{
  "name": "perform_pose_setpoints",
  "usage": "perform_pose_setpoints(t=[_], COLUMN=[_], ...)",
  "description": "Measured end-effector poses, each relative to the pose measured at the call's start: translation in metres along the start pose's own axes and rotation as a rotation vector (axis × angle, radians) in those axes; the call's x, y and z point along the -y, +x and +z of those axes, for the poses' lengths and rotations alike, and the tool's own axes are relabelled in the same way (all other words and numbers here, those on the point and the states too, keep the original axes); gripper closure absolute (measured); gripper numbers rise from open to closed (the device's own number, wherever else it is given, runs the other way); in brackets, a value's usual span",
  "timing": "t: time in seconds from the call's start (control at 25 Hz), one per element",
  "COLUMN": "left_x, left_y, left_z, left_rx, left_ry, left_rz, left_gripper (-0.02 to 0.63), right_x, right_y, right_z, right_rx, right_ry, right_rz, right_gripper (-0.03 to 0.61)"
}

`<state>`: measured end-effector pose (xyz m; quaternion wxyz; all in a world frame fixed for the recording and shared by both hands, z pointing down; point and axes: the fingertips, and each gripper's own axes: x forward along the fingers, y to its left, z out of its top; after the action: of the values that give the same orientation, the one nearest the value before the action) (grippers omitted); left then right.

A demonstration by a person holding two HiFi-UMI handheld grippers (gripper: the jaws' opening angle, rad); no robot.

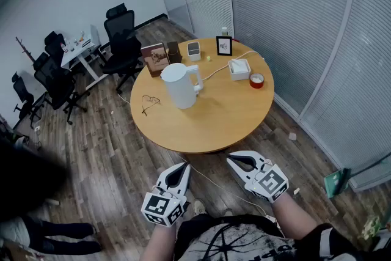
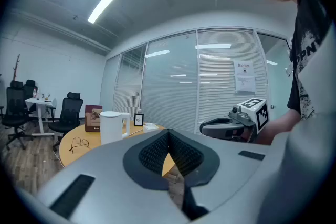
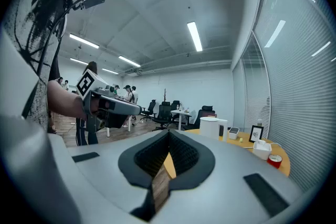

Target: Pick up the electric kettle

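1 round wooden table [image 1: 238,125] is seen straight ahead of the 2 grippers, its near edge just beyond their tips. At least 4 black office chairs [image 1: 122,33] are grouped far ahead and to the left of the left gripper [image 1: 185,168], around 1 white desk [image 1: 82,49]. 1 white electric kettle [image 1: 179,85] is stood upright on the table, ahead of the left gripper and well apart from it, with its handle turned toward the right gripper's side. The left gripper is held short of the table with its jaws pressed together and nothing between them. The right gripper [image 1: 232,159] is held beside it, likewise clenched and empty. Beyond the kettle, 1 brown box [image 1: 155,59] and 1 darker box [image 1: 174,52] are stood side by side. Far ahead of the right gripper, 1 white box [image 1: 239,69] is set down, with 1 white cable [image 1: 214,73] run from it toward the kettle. 1 small white device [image 1: 193,49] and 1 black picture frame [image 1: 224,45] are placed at the table's far edge. 1 red round tin [image 1: 257,80] lies just beside the white box, and 1 pair of eyeglasses [image 1: 149,102] is laid left of the kettle.
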<state>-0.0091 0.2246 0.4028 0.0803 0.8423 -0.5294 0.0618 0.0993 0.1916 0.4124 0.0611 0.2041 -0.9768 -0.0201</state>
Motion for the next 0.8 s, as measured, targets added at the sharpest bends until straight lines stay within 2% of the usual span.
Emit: perform_pose_setpoints(t=[0.52,0.8], left_x=[-0.0011,-0.0024], left_y=[0.0025,0.0016], left_z=[0.0012,-0.0003], left_rx=[-0.003,-0.001], left_ry=[0.000,-0.004], left_rz=[0.002,0.001], left_gripper=[0.614,0.613], right_x=[0.0029,0.0027], right_y=[0.0012,-0.0017], right_z=[0.0004,0.0052], right_rx=[0.001,0.067], right_ry=[-0.004,0.082], right_rz=[-0.003,0.012], right_gripper=[0.560,0.557])
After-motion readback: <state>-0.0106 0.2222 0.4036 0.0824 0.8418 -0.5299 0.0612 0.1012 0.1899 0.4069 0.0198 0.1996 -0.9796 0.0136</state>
